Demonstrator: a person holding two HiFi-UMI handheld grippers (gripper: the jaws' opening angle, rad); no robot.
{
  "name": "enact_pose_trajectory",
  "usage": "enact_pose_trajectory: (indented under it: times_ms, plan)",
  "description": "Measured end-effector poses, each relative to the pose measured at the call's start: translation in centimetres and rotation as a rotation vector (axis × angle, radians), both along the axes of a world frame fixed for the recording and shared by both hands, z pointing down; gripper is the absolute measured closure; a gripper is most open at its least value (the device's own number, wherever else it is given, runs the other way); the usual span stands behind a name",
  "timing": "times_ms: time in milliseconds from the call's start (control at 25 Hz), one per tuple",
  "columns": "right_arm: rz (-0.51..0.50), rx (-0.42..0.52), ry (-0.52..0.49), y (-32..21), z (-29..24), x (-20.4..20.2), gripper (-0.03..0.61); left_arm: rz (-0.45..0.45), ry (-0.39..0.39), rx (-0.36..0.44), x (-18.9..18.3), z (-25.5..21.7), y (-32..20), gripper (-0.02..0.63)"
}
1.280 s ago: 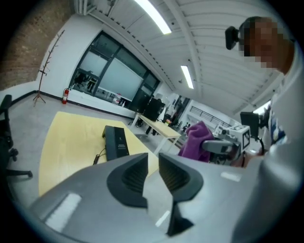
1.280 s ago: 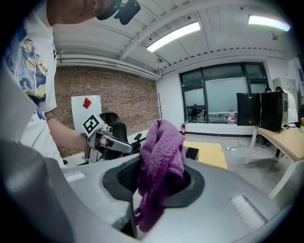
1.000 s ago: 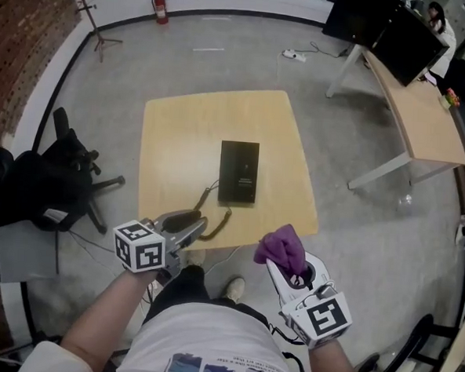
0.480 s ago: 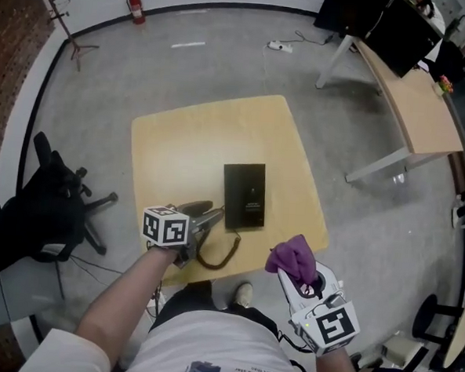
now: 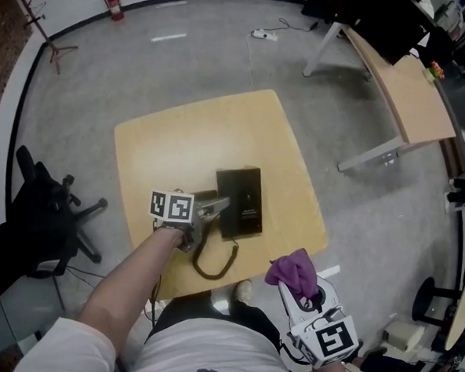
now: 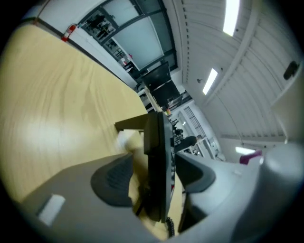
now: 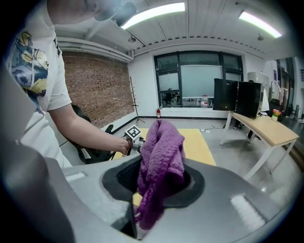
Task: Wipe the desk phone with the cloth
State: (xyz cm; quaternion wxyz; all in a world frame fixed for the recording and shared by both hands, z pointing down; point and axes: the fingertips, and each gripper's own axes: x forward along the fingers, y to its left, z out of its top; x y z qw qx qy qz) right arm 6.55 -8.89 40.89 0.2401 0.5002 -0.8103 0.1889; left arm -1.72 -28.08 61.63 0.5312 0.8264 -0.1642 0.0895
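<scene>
Head view: desk phone mid-worktop, apparently unwiped.
Left tool: jaws just opening, spread around handset.
Right tool: pinching cloth, near right, well apart from phone.
Remaining: all wiping.

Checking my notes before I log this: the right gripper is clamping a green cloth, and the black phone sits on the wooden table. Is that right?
Not quite: the cloth is purple, not green, as the right gripper view shows. The right gripper does clamp it, and the black phone does sit on the wooden table.
</scene>
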Motion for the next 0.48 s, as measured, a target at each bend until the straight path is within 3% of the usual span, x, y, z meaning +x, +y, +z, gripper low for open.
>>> enact_pose_trajectory:
  times_ms: [160,240,320,480]
  plan:
    - [0.034,-0.012,-0.005,0.5,-0.1,0.4,0.468,0.029,0.122,-0.089,1.7,-0.2,-0.1,0.322]
    - [0.049,-0.018,-0.005,0.8,0.0,0.6,0.468,0.04,0.159,-0.104,2.2,-0.4,-0.2,0.359]
    - [0.067,-0.024,-0.009,1.2,0.2,1.0,0.468,0.049,0.181,-0.112,2.6,-0.4,-0.1,0.42]
    - [0.085,-0.028,-0.005,1.9,0.6,1.5,0.468,0.064,0.183,-0.097,2.9,-0.4,0.0,0.421]
